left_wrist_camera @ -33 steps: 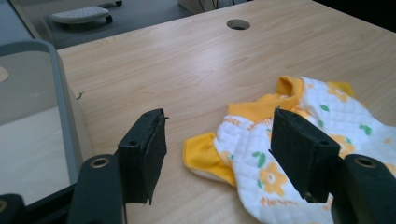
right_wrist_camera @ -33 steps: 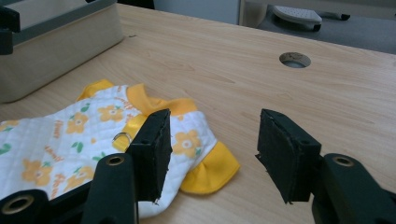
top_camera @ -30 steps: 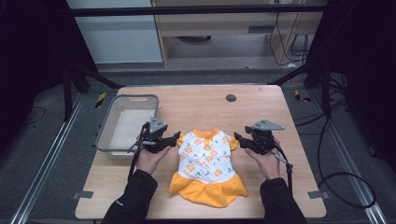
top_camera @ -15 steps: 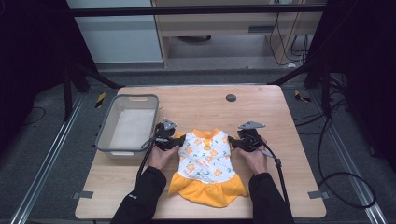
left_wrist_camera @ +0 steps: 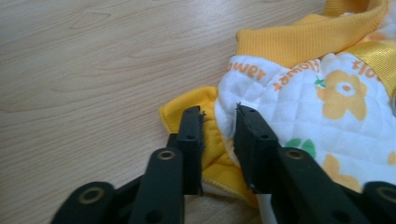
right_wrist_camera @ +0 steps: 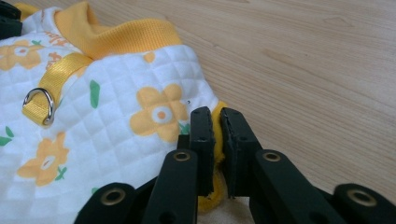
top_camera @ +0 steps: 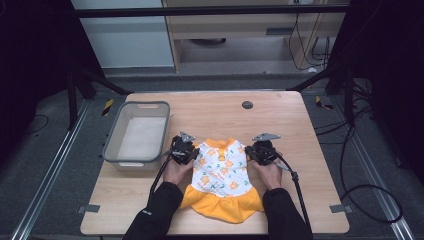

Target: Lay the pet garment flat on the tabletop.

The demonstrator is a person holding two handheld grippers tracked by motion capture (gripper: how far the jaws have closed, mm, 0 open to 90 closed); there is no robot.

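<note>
Small quilted pet dress [top_camera: 220,176], white with orange flowers and an orange ruffled hem, lies flat at the near centre of the wooden worktop [top_camera: 280,115], hem toward the person. Left gripper [left_wrist_camera: 218,122] sits at the dress's left sleeve; jaws narrowly parted, orange sleeve trim and white edge between them. Right gripper [right_wrist_camera: 217,122] is at the right sleeve; jaws nearly closed, pinching the orange trim. A metal D-ring [right_wrist_camera: 39,103] hangs on a yellow strap. Farther left, a grey plastic bin [top_camera: 137,132]. Beyond, a dark round grommet [top_camera: 247,105].

Dress [top_camera: 221,176] on table [top_camera: 300,130], claws [top_camera: 184,150] [top_camera: 261,150] flanking, bin [top_camera: 138,133] left
</note>
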